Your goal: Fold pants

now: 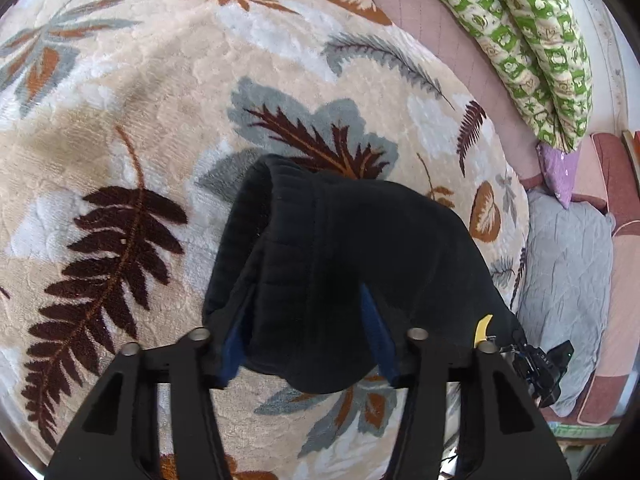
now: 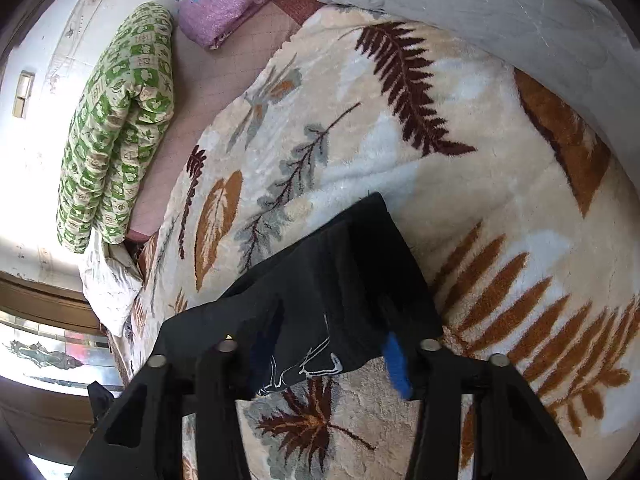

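both tongs, left [image 1: 308, 336] and right [image 2: 324, 350], stand wide open with black pants [image 1: 352, 264] draped between fingers, ungripped; fold underway, next i close on fabric.

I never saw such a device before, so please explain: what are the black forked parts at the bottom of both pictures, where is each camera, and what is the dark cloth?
The black forks are hand-held grippers; a person carries one in each hand. Each picture comes from a camera on one gripper, looking forward along its two fingers with blue pads.

The left gripper and the right gripper each have black pants between their fingers. The fingers stand wide apart, so I cannot tell whether they are pinching the cloth. The pants lie over a leaf-patterned blanket on a bed. A green quilt and a purple pillow lie further back.
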### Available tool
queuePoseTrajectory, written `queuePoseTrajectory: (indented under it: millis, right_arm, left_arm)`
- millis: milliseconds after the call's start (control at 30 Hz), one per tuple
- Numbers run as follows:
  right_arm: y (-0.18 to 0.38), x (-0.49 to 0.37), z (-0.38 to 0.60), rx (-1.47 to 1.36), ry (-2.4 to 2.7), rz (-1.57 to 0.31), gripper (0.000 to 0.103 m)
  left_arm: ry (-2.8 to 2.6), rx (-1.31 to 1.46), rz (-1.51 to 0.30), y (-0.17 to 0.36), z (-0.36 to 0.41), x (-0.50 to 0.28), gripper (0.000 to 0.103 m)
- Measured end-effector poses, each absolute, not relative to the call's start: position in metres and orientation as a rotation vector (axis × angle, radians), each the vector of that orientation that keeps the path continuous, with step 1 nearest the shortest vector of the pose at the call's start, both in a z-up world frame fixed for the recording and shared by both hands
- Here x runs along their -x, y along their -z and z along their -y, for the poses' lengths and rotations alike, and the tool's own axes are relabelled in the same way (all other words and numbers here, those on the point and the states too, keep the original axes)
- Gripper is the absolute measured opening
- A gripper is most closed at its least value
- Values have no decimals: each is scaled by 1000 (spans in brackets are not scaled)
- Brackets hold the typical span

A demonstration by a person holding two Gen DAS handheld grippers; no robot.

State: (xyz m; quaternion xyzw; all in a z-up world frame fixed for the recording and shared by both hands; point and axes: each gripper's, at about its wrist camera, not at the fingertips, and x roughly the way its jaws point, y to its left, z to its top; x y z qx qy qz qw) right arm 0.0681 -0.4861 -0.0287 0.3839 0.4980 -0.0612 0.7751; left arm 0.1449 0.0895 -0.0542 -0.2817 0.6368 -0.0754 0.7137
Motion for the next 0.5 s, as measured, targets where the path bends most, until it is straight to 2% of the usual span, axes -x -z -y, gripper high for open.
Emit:
queuePoseTrajectory:
  millis: [33, 100, 200, 367, 500]
  right_arm:
    - [27, -72, 485, -815, 117, -1083, 5]
    - [23, -75, 485, -794, 114, -1083, 6]
    - [6, -82, 483, -777, 93, -1042, 6]
    - [-51, -95, 477, -780, -10, -823, 6]
    - [-38, -99, 473, -707, 22, -851, 6]
  left_arm:
    - [167, 628, -1409, 54, -90, -145, 35]
    - [167, 649, -1401, 52, -93, -146, 30]
    - [159, 671, -1347, 40, -101, -148, 29]
    - [121, 522, -1237, 13, -102, -150, 29]
    - [141, 471, -1281, 27, -100, -149, 29]
